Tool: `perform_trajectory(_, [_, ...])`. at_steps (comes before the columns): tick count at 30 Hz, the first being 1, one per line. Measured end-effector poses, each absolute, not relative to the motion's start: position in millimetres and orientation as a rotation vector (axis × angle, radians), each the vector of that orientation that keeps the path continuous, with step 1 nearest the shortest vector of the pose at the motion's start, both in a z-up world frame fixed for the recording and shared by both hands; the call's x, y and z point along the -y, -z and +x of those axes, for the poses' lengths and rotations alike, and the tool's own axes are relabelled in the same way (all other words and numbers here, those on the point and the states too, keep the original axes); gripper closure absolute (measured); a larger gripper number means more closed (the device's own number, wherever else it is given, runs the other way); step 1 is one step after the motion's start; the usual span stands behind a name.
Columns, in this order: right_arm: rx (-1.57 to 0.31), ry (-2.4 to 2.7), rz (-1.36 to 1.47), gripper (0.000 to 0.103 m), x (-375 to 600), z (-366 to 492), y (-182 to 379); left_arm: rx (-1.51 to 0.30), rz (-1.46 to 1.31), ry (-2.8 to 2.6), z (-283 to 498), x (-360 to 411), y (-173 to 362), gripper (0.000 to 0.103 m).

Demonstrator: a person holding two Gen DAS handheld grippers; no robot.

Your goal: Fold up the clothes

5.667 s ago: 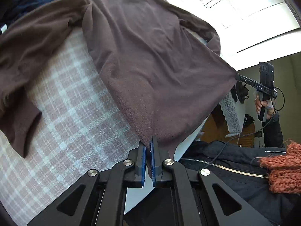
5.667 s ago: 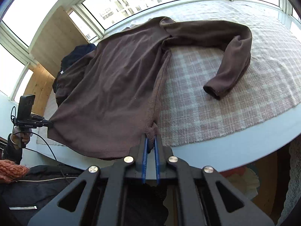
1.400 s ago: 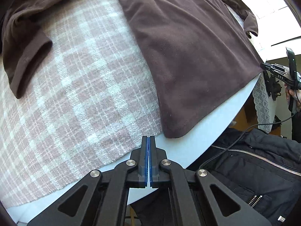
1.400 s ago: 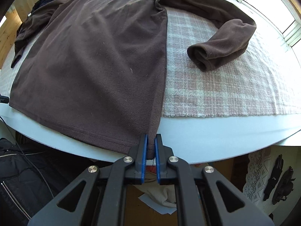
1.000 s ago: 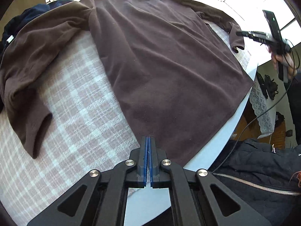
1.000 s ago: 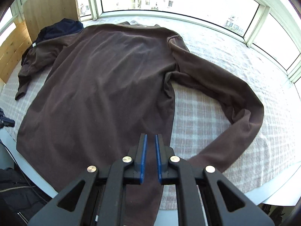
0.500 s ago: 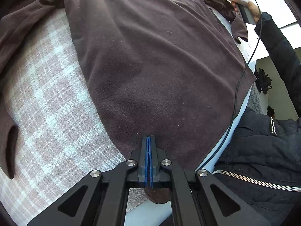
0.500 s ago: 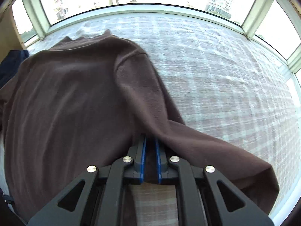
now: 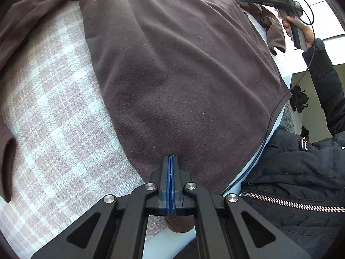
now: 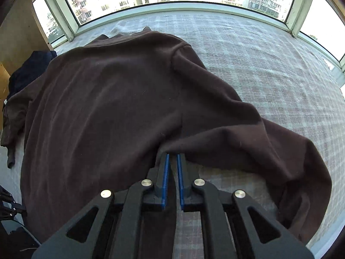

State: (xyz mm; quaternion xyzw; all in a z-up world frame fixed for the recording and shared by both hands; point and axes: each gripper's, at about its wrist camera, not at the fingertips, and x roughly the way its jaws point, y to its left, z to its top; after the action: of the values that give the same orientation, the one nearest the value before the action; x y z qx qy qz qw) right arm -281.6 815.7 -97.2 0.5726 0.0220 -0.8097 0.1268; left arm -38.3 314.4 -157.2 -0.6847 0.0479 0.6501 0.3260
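My left claw is pressed together with nothing between its pads, tip resting on the brown sweater. My right claw is narrowly spread at the armpit. The sweater lies flat across the tabletop, sleeves out; no fold shows, so all the folding remains.
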Motion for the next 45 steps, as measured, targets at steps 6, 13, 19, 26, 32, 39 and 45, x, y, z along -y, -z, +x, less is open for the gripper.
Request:
perform_trajectory(6, [0.18, 2.309, 1.691, 0.088, -833.7, -275.1, 103.0, -0.13, -1.792, -1.702, -36.5, -301.4, 154.6, 0.102])
perform_trajectory(13, [0.19, 2.301, 1.721, 0.081, -828.1, -298.7, 110.2, -0.16, -1.782, -1.701, -33.1, -287.2, 151.0, 0.102])
perform_trajectory(19, [0.002, 2.372, 1.725, 0.098, -822.8, -311.1, 106.8, -0.164, -1.776, -1.7, -30.7, -271.2, 148.6, 0.102])
perform_trajectory(26, [-0.357, 2.409, 1.789, 0.098, -822.5, -319.0, 113.9, -0.14, -1.778, -1.692, -29.2, -250.0, 147.5, 0.102])
perform_trajectory(32, [-0.45, 2.432, 1.761, 0.088, -810.4, -306.8, 79.6, -0.162, -1.784, -1.787, -27.1, -213.1, 131.5, 0.1])
perform_trajectory(39, [-0.493, 2.451, 1.505, 0.066, -758.7, -288.8, 12.6, -0.072, -1.784, -2.225, -40.7, -124.4, 89.1, 0.073])
perform_trajectory(45, [-0.502, 2.127, 1.284, 0.066, -624.2, -255.9, 10.9, -0.037, -1.812, -2.366, -67.8, -167.8, 138.2, 0.073])
